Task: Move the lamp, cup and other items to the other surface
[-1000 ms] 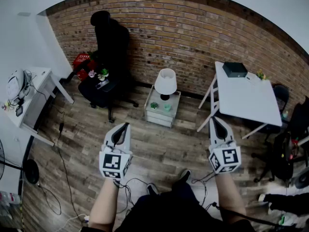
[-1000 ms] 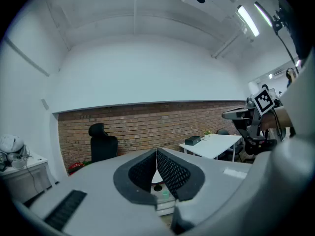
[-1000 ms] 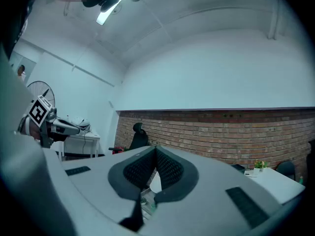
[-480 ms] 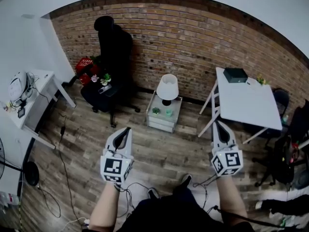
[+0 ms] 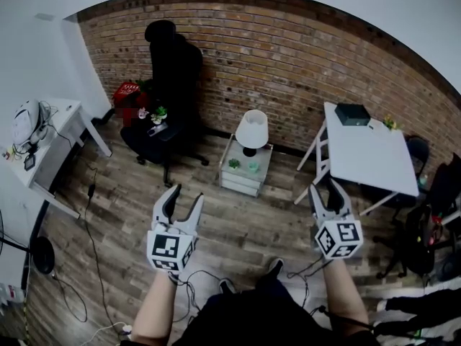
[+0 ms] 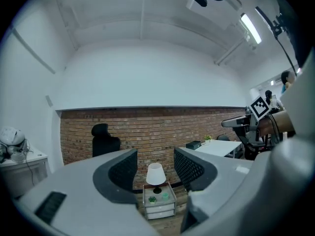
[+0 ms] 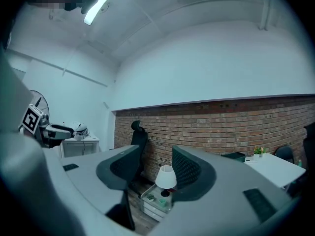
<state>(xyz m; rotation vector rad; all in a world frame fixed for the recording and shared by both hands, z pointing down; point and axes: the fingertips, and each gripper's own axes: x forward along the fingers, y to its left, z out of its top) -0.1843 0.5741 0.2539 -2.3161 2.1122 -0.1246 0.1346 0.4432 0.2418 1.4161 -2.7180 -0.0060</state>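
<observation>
Lamp [image 5: 251,128] on cabinet [image 5: 241,179]; left gripper [image 5: 187,193], right gripper [image 5: 324,187] just opening, empty.

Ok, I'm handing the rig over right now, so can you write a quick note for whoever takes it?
Left tongs: open, jaws have just been opening, nothing between them.
Right tongs: the same, empty.
Lamp, green cup and small plant all stand on the low drawer unit by the brick wall, well ahead of both tongs.
Done: nothing moved.
Left: carry all three to the other surface, probably the white table on the right.
</observation>
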